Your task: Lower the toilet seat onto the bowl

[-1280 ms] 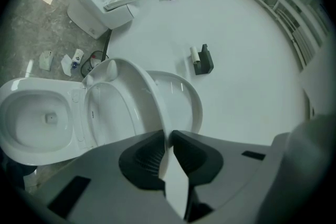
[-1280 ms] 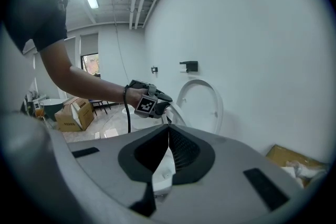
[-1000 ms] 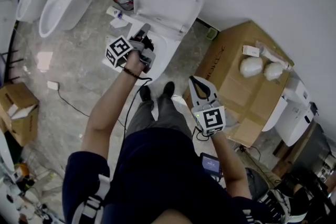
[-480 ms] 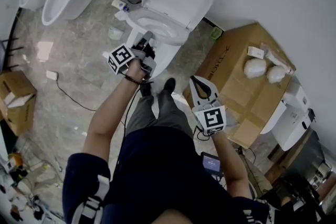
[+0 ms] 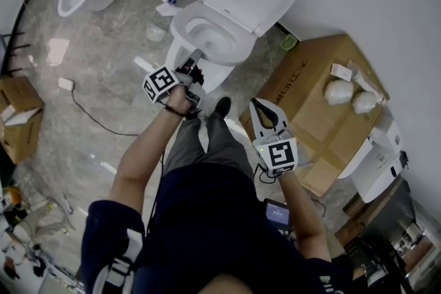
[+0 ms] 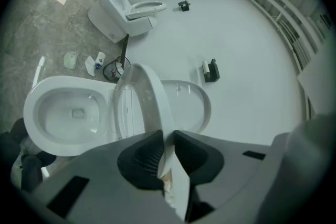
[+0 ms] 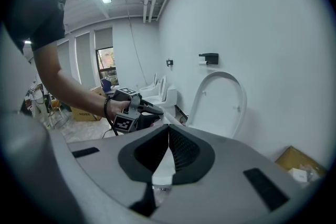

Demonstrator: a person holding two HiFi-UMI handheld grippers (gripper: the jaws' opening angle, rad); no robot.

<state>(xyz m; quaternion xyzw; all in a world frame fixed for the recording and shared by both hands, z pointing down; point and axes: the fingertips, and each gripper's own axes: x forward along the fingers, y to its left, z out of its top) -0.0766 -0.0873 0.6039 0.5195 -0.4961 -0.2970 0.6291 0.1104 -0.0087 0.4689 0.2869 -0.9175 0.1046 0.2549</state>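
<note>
Slip risk: toilet seat (image 6: 149, 107) stands part-lowered at centre of left gripper view, between bowl (image 6: 37, 113) at left and lid (image 6: 202, 107) at right. You pinch only thin rim; twist or loosen and seat likely slams onto bowl. Left gripper (image 6: 167, 136): jaws nearly together, clamped on seat rim. Right gripper (image 7: 167, 131): jaws closed, empty.

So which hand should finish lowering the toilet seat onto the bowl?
Left. The left gripper is shut on the toilet seat, which stands part-way between the raised lid and the bowl. The right gripper is shut and empty, back by the cardboard box.
</note>
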